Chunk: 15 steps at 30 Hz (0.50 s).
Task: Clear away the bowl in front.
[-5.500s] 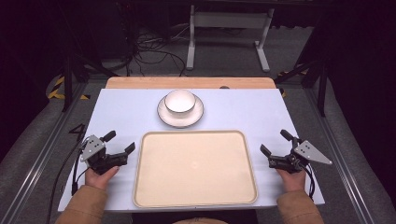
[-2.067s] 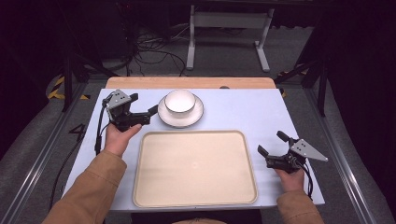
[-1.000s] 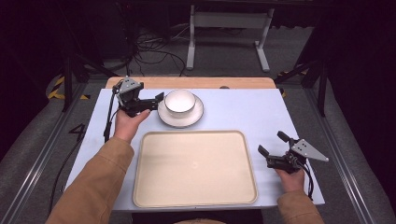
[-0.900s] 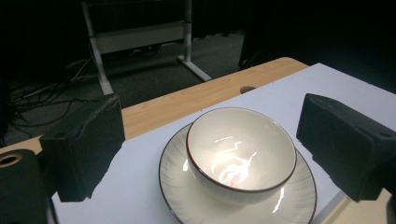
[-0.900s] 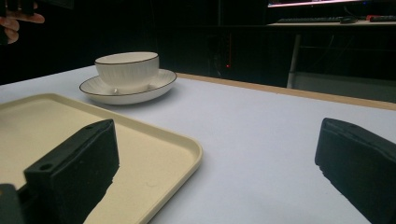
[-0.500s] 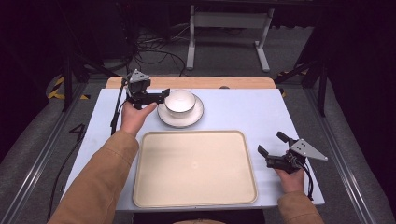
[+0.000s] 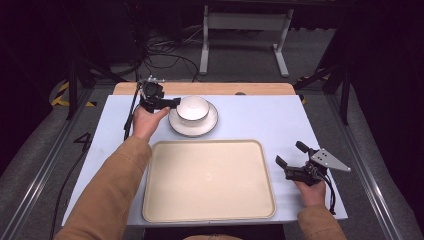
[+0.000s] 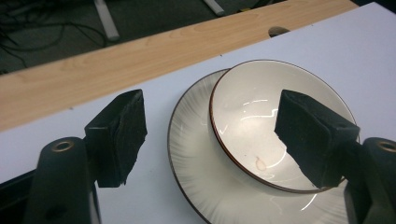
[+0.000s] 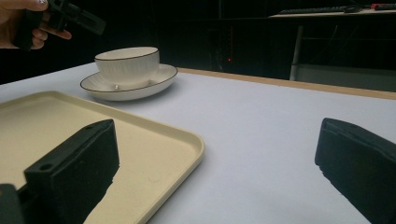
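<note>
**Left gripper closing in on the bowl rim**

High view: I have brought the left gripper (image 7: 170, 102) from the near left edge of the table (image 7: 260, 120) up to its far left area, level with the bowl (image 7: 192, 108). Its jaws have just been narrowing. In the left gripper view one pad sits inside the bowl (image 8: 275, 126) and the other outside, over the saucer (image 8: 196, 154), so the rim lies between them, but neither pad presses on it yet. I judge the grasp as begun, not completed.

The right gripper (image 7: 295, 162) has not moved; it rests released at the near right edge, beside the tray (image 7: 207, 180).

The bowl stands on the saucer near the middle of the far edge.

Count:
- bowls: one
- saucers: one
- trays: one, bare
- grippers: two
</note>
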Tool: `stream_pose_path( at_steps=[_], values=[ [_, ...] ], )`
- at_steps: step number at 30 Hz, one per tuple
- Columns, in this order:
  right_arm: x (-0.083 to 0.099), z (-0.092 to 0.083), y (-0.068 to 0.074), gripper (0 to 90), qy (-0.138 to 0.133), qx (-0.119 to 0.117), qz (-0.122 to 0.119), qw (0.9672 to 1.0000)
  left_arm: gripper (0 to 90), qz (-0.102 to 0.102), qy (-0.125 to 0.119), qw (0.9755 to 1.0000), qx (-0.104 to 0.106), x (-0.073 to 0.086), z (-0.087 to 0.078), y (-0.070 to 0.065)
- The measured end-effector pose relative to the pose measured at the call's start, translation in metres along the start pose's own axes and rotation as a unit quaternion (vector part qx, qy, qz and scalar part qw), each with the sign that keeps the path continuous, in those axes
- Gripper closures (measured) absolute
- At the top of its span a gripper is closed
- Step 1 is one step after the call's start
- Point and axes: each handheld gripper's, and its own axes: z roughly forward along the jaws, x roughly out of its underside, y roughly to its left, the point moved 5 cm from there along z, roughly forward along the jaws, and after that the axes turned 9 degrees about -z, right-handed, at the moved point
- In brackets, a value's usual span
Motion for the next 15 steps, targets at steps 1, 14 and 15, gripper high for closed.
stream_pose_path(
  at_steps=[1, 14, 15],
  values=[
    [0.0, 0.0, 0.0, 0.0, 0.0, 0.0, 0.0, 1.0, 25.3, 0.0, 0.002, 1.0, 0.0, 0.001, 0.002, 0.001],
    [0.0, 0.0, 0.0, 0.0, 0.001, -0.004, 0.003, 1.0, 20.6, 0.006, 0.048, 0.9987, -0.014, 0.012, 0.024, -0.002],
    [0.0, 0.0, 0.001, 0.0, 0.001, -0.005, 0.003, 1.0, 20.5, 0.006, 0.052, 0.9985, -0.014, 0.012, 0.025, -0.002]
  ],
)
